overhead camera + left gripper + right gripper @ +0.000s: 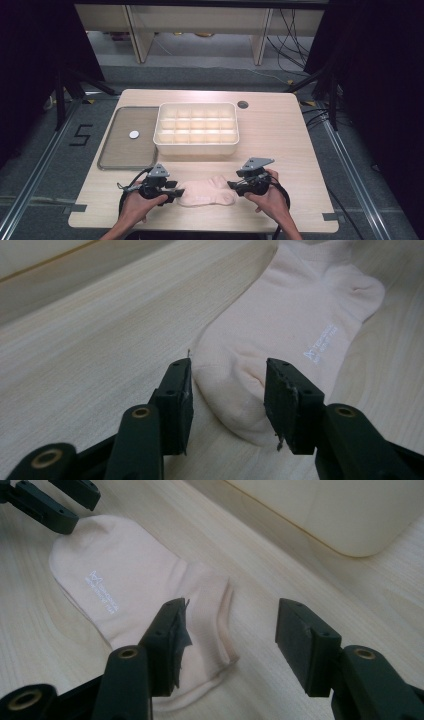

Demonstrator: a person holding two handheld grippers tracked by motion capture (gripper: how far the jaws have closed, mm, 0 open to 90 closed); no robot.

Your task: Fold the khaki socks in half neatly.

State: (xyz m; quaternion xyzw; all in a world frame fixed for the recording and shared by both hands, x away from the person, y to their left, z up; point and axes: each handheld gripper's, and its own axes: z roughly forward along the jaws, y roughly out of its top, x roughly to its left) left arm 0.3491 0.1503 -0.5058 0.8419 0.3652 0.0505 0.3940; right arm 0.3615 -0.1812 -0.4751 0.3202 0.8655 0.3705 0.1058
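Note:
A pale pink ankle sock [207, 192] lies flat on the wooden table near its front edge, between my two hands. My left gripper [177, 191] is at the sock's toe end. In the left gripper view the toe of the sock [290, 325] sits between the jaws of the left gripper [227, 385], which stand open on either side of it. My right gripper [232, 186] is at the cuff end. In the right gripper view the right gripper [230, 625] is open, with one jaw over the cuff of the sock [130, 580] and the other over bare wood. The left gripper's jaws [50, 500] show beyond the toe.
A white divided box [197, 145] with several empty compartments stands behind the sock; its wall [340, 510] is close to the right gripper. Left of it lies a flat grey tray [125, 150] holding a small white disc [134, 134]. A cable hole [243, 104] is at the back.

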